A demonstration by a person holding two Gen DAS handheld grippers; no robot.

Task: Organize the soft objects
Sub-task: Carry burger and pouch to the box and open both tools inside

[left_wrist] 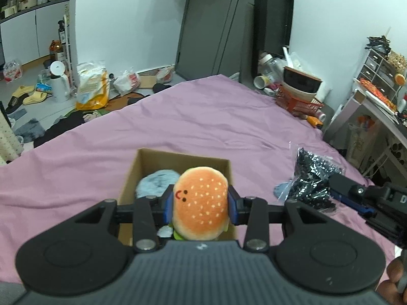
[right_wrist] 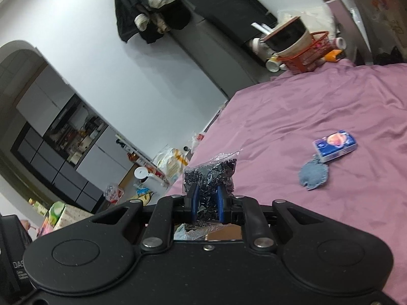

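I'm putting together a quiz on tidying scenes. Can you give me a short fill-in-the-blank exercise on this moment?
1. The left hand-held gripper is shut on a plush ____.
2. The cardboard box stands on a ____ bedspread.
3. The right hand-held gripper is shut on a clear bag of small ____ pieces.
4. The tissue pack lies beside a ____ knitted round.

Missing words: burger; pink; black; blue

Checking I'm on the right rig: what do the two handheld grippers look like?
Both match: the left gripper and right gripper have black bodies, two round discs, silver rivets on black linkage bars, and blue finger pads. The left's top plate is ribbed grey.
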